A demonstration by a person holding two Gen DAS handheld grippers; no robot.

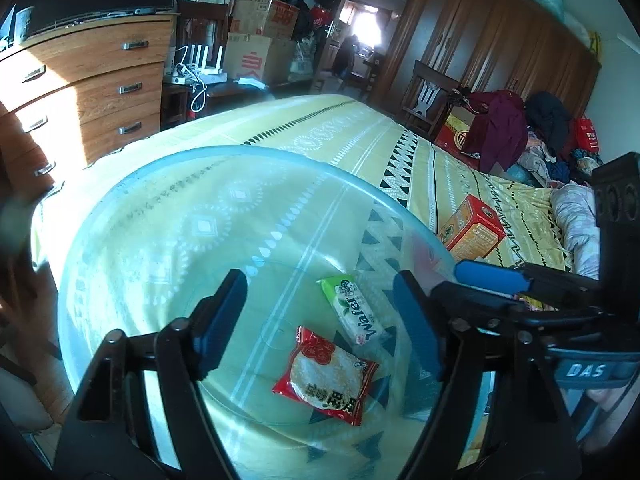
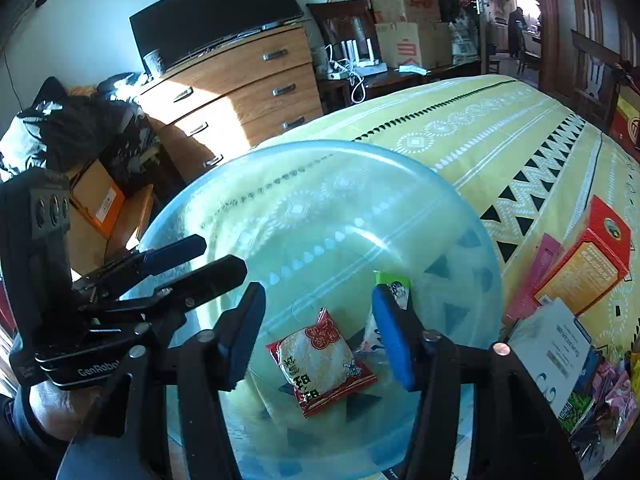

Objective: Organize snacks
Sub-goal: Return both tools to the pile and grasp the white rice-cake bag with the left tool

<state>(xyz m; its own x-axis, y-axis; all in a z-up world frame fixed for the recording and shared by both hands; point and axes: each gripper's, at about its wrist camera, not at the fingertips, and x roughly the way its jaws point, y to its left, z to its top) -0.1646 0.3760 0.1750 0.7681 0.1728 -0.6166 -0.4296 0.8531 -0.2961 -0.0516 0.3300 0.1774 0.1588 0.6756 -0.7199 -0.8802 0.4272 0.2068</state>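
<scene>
A clear blue plastic basin (image 1: 132,184) (image 2: 280,160) sits on the yellow bedspread. Inside it lie a red rice-cracker packet (image 1: 326,376) (image 2: 322,366) and a green-white Wafer packet (image 1: 354,308) (image 2: 394,286). My left gripper (image 1: 320,320) is open and empty above the basin; it also shows at the left of the right wrist view (image 2: 212,258). My right gripper (image 2: 320,330) is open and empty over the basin, above the red packet; its blue finger (image 1: 492,274) shows at the basin's right rim.
An orange-red box (image 1: 472,228) (image 2: 584,260) lies on the bed right of the basin. A pink packet (image 2: 538,276), a white-blue box (image 2: 556,352) and more snack packs (image 2: 600,404) lie at the right. A wooden dresser (image 1: 100,92) stands beyond the bed.
</scene>
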